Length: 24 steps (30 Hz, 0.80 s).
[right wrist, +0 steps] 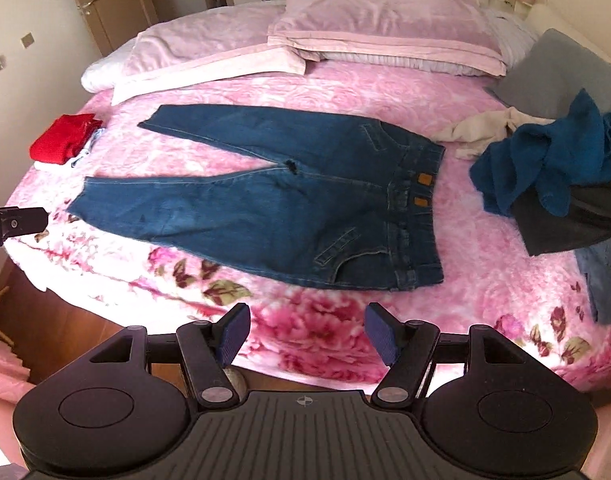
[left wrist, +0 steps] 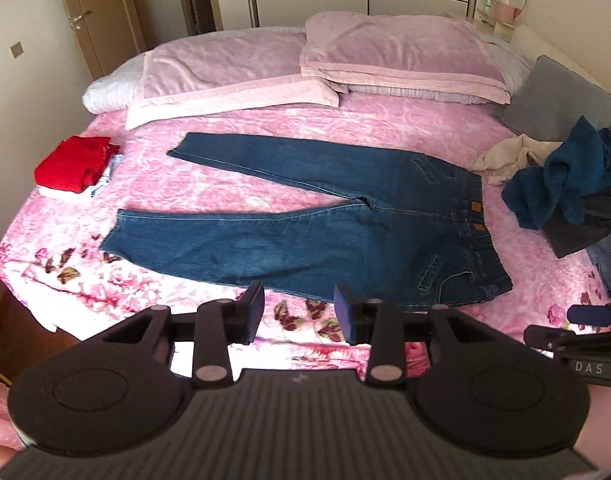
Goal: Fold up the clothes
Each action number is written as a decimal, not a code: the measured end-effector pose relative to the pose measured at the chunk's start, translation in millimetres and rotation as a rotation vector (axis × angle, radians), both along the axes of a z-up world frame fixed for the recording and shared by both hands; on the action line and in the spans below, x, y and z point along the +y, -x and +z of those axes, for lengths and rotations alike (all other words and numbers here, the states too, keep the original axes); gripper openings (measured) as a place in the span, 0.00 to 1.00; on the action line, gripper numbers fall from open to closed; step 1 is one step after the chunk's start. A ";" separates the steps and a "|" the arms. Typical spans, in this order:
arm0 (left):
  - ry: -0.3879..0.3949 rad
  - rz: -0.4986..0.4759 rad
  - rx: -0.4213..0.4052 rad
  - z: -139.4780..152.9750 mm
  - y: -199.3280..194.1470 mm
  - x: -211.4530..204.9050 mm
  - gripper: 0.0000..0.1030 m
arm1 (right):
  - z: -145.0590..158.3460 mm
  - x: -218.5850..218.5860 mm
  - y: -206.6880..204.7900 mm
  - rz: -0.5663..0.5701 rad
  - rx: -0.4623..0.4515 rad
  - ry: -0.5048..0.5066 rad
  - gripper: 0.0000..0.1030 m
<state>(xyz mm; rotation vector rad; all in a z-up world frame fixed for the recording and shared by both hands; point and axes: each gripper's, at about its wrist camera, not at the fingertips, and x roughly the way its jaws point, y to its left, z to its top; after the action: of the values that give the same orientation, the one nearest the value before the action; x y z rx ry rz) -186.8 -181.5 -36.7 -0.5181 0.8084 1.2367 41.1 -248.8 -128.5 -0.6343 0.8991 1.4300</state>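
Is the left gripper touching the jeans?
Apart. The right wrist view shows the left gripper short of the jeans, with bedspread between.

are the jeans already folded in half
No, the jeans lie spread flat on the pink bedspread with both legs apart in a V shape.

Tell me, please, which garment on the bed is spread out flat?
The blue jeans, legs splayed mid-bed; the red top is folded, the teal garment crumpled.
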 end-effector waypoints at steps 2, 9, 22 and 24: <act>-0.002 0.002 0.003 2.2 1.5 -5.1 0.33 | -0.3 -6.6 -0.1 -0.005 0.008 0.006 0.65; -0.002 -0.013 0.006 4.9 6.0 -19.7 0.38 | 0.0 -25.5 2.2 -0.028 0.011 0.023 0.65; 0.018 -0.003 0.018 -2.5 28.9 -42.9 0.38 | -3.7 -46.8 18.4 -0.040 -0.002 0.030 0.65; 0.019 0.001 0.018 -2.7 33.0 -45.1 0.39 | -4.5 -48.6 21.6 -0.040 -0.005 0.029 0.65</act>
<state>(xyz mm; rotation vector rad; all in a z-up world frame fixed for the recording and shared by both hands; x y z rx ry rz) -219.9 -226.6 -39.4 -0.5237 0.8362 1.2370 19.5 -297.4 -133.0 -0.6375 0.9252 1.3818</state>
